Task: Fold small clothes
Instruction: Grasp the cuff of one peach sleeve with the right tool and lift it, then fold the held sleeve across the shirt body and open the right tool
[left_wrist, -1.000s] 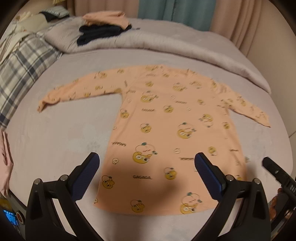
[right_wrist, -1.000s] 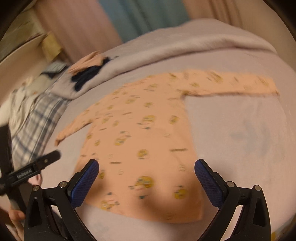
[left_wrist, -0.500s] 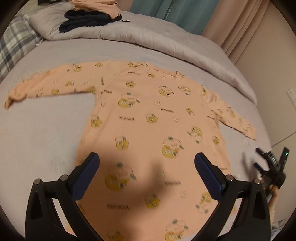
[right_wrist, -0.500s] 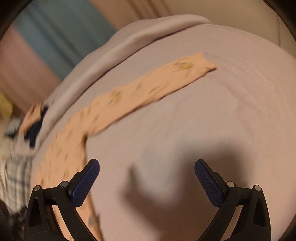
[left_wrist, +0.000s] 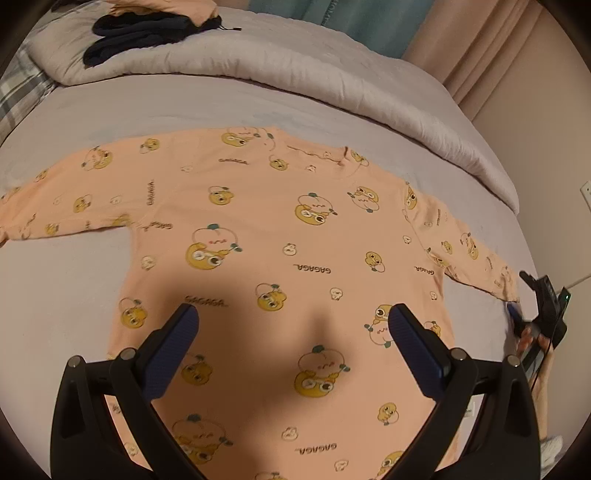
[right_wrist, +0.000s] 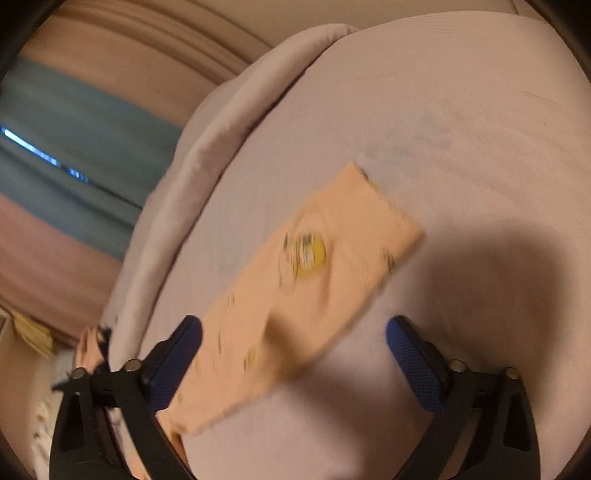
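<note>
A peach long-sleeved shirt (left_wrist: 280, 236) with yellow cartoon prints lies flat on the grey bed sheet (left_wrist: 62, 314), both sleeves spread out. My left gripper (left_wrist: 291, 325) hovers open above the shirt's lower body, nothing between its blue pads. In the right wrist view the shirt's right sleeve (right_wrist: 306, 295) lies on the sheet, its cuff pointing up and right. My right gripper (right_wrist: 293, 339) stands over that sleeve with its jaws closing; the sleeve lies between them, and the pads do not press on it. The right gripper (left_wrist: 543, 314) also shows at the sleeve cuff in the left wrist view.
A rolled grey duvet (left_wrist: 295, 70) runs along the far side of the bed, with dark clothes (left_wrist: 147, 33) and a peach garment piled on it. Plaid bedding (left_wrist: 18, 96) lies at the far left. Curtains (right_wrist: 74, 166) hang behind the bed. The bed's right edge is near the sleeve cuff.
My left gripper has moved forward and lower over the shirt's body. My right gripper has swung right, rolled and dropped onto the right sleeve, and its jaws have narrowed slightly.
</note>
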